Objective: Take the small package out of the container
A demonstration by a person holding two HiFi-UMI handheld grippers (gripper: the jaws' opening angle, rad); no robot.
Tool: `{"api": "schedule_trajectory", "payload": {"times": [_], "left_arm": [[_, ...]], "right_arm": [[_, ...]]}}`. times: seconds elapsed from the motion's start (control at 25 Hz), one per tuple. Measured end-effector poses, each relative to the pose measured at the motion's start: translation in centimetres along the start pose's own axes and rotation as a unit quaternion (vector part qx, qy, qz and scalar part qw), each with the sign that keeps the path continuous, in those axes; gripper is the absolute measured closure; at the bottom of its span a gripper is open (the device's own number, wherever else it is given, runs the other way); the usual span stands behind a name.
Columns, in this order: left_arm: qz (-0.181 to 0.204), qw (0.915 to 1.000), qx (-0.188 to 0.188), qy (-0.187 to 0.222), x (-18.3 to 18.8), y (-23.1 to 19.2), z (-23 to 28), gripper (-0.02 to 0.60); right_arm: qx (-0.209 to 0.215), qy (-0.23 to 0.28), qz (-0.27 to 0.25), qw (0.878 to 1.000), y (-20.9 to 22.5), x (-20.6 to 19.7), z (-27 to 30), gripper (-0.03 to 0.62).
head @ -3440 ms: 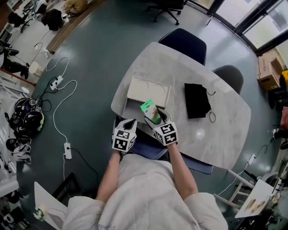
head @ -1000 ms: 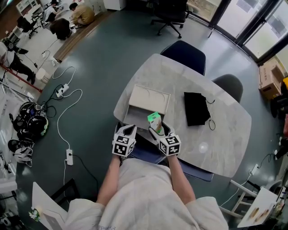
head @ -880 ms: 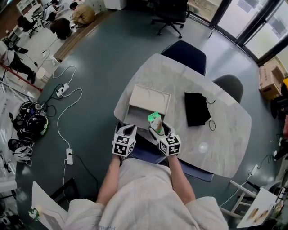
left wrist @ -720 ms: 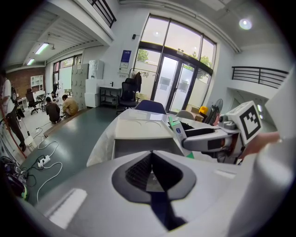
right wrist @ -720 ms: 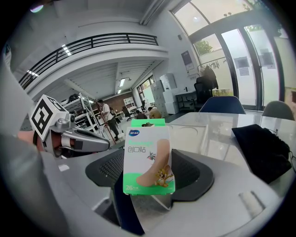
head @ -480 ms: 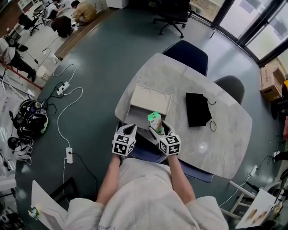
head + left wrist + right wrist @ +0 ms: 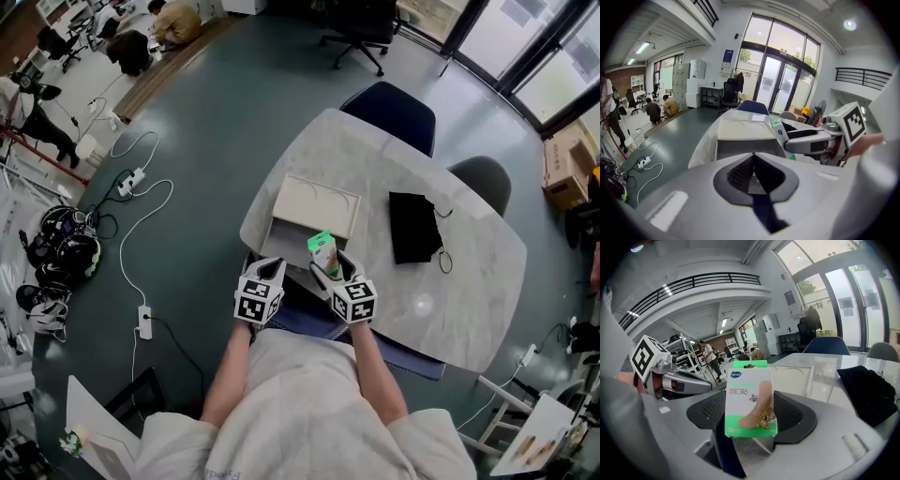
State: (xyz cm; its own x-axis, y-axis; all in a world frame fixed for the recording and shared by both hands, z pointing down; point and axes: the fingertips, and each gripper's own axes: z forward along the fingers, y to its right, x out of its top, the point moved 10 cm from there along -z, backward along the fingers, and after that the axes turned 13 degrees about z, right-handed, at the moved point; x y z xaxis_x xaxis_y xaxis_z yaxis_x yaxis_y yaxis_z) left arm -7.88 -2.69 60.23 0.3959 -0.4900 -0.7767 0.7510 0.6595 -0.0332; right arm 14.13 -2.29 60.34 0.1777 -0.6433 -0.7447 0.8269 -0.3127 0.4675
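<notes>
Office: swivel chair (image 7: pixel 354 14), glass doors (image 7: pixel 780 89).

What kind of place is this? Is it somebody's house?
Not a house. It is most likely a big open office or workshop: there is a rolling office chair, tall glass doors, and a power strip with cables on the floor.

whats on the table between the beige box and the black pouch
Nothing: the head view shows only bare table between the beige box and the black pouch.

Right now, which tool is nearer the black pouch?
Right. The right tool, gripping the small package, has the black pouch ahead to its right; the left tool sits further left, beyond the right one.
</notes>
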Motion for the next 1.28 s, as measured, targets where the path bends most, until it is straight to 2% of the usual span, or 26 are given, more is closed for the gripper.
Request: {"api": "schedule_trajectory", "payload": {"times": [1.28], "left_arm": [[0.008,0.9998,-0.016,0.002,-0.07,0.54,0.39,0.528]], "right_arm": [[-0.007,0.002,0.0,1.0,0.09,-0.44,-0.75,0.279]]}}
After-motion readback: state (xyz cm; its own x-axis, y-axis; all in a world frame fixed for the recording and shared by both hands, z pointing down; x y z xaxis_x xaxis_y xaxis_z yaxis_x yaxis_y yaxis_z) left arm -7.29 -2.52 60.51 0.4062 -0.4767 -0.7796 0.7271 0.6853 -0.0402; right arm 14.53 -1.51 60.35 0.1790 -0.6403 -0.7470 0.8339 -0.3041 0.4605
